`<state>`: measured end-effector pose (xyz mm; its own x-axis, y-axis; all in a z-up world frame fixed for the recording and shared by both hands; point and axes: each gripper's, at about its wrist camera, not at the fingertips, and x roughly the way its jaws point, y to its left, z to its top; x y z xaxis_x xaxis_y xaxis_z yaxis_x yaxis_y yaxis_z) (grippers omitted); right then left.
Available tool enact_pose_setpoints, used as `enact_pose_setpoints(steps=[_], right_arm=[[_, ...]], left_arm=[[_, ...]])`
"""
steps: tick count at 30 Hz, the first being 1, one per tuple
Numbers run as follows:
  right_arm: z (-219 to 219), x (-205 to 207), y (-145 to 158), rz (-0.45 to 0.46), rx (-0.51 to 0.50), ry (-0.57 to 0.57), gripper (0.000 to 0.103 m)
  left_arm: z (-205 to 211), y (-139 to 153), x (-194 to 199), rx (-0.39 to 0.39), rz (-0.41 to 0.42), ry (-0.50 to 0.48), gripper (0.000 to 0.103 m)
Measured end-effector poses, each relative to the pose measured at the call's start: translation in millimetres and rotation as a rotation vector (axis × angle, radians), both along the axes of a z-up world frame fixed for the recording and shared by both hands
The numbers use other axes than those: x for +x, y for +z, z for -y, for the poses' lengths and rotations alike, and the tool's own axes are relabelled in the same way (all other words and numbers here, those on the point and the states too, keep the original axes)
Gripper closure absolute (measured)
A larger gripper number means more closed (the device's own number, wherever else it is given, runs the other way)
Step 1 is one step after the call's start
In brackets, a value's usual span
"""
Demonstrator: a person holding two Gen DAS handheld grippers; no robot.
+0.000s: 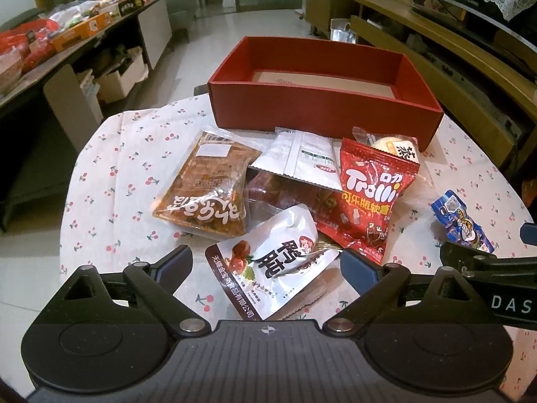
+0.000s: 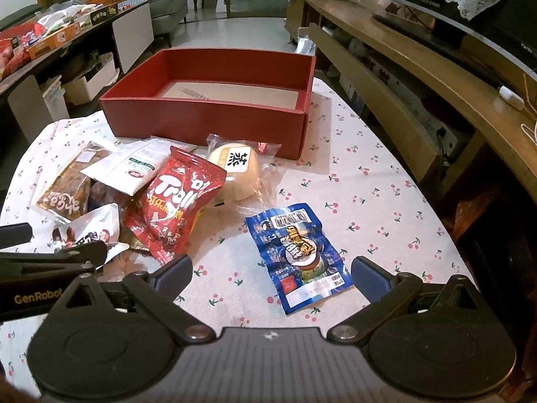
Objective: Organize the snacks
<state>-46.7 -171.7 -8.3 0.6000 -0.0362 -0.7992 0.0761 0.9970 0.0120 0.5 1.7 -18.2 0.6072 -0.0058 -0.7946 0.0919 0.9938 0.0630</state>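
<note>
An empty red box (image 1: 322, 114) (image 2: 208, 117) stands at the far side of the table. A pile of snacks lies in front of it: a brown spicy pack (image 1: 208, 188) (image 2: 67, 188), a white sachet (image 1: 298, 161) (image 2: 131, 164), a red Trolli bag (image 1: 369, 198) (image 2: 178, 208), a wrapped round bun (image 1: 396, 147) (image 2: 238, 171) and a white pack with Chinese print (image 1: 272, 262) (image 2: 90, 231). A blue packet (image 2: 298, 258) (image 1: 463, 225) lies apart to the right. My left gripper (image 1: 266, 265) is open, its jaws on either side of the white pack. My right gripper (image 2: 272, 272) is open, astride the blue packet.
The table wears a white cherry-print cloth (image 1: 117, 168) (image 2: 369, 201). A wooden TV bench (image 2: 436, 77) runs along the right. A cluttered dark table (image 1: 50, 43) with boxes stands at the left. Each gripper shows at the edge of the other's view.
</note>
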Motion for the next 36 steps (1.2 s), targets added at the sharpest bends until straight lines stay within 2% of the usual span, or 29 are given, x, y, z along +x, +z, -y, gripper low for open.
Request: enact_pose_setpoints(steps=[11,18,23,28,32,36], right_arm=[[2,2,4,0.003,0.024,0.015,0.0],[16,3,8,0.011,0.055,-0.019,0.0],[19,3,8,0.008,0.061,-0.026,0.0],[18,3,6,0.0,0.055,-0.017,0.0],[19,3,6,-0.001,0.064,-0.021,0.0],[20,3,7,0.0,0.066,-0.019,0.0]], left_arm=[[-8,-4,10,-0.027,-0.019,0.018,0.002],[-11,-19,28,-0.062,-0.111,0.053,0.003],[-17,-19,42,-0.096,-0.114,0.081,0.003],[-13,-25,49,-0.109,-0.148,0.047,0.004],[-8,-33,42,-0.097,-0.192,0.003,0.008],[-4,-34,36,-0.076,-0.197,-0.032,0.013]])
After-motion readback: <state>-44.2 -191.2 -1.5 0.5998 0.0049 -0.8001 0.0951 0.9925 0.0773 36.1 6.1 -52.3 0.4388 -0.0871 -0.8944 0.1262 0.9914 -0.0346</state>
